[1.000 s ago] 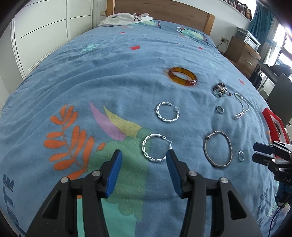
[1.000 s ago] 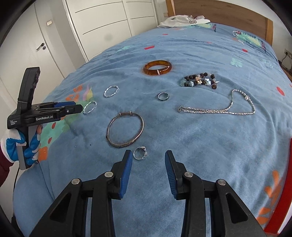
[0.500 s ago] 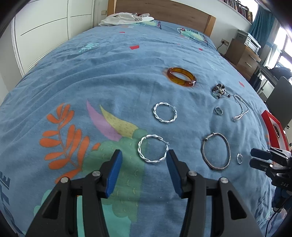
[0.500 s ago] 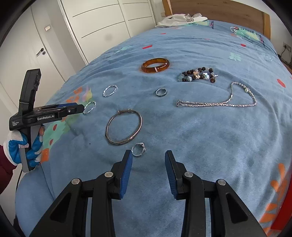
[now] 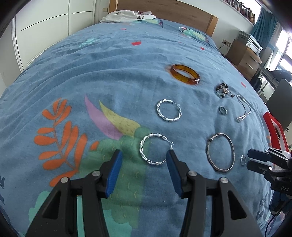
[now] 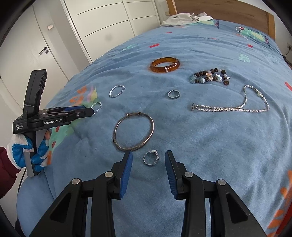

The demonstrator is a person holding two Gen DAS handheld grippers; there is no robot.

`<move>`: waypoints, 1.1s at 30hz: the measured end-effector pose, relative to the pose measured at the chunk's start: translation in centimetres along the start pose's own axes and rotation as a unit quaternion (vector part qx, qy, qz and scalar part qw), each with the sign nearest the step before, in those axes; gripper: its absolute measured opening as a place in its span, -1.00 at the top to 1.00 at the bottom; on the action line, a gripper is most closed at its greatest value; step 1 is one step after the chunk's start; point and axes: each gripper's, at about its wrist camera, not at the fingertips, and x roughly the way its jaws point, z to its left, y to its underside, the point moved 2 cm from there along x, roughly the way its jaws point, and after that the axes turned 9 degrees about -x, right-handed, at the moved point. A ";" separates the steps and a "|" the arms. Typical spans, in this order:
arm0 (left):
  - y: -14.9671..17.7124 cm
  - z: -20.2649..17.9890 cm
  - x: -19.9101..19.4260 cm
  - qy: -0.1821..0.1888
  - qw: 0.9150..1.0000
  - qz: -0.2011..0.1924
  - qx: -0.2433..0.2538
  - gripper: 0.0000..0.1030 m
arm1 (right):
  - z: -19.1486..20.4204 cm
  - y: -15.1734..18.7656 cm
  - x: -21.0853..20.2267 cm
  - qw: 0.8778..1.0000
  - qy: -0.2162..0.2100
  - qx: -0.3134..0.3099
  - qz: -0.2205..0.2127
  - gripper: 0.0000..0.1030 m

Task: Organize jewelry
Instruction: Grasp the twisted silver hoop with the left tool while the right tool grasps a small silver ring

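Jewelry lies spread on a blue printed bedspread (image 5: 113, 76). My left gripper (image 5: 144, 156) is open, with a twisted silver hoop (image 5: 142, 149) flat on the cloth just ahead of and between its blue fingertips. My right gripper (image 6: 148, 156) is open around a small silver ring (image 6: 157, 159), its pads apart from it. Further out lie a thin silver bangle (image 6: 152, 127), a second twisted hoop (image 6: 111, 93), a band ring (image 6: 173, 97), an amber bangle (image 6: 164, 69), a bead bracelet (image 6: 209, 75) and a chain necklace (image 6: 230, 109).
A red box (image 5: 273, 125) sits at the bed's right edge. White clothing (image 5: 126, 16) lies by the wooden headboard. A gloved hand (image 6: 23, 151) holds the left gripper (image 6: 85, 111) at the bed's left side. Wardrobe doors (image 6: 109, 21) stand beyond.
The right gripper has edged over, so the small ring now lies centred between its fingertips instead of by the left one. The left view is nearly the same.
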 end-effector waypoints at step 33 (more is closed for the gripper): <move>0.2 -0.9 1.2 -0.015 1.000 -0.008 0.002 0.91 | 0.5 1.9 1.2 0.999 0.032 -0.024 0.019 0.61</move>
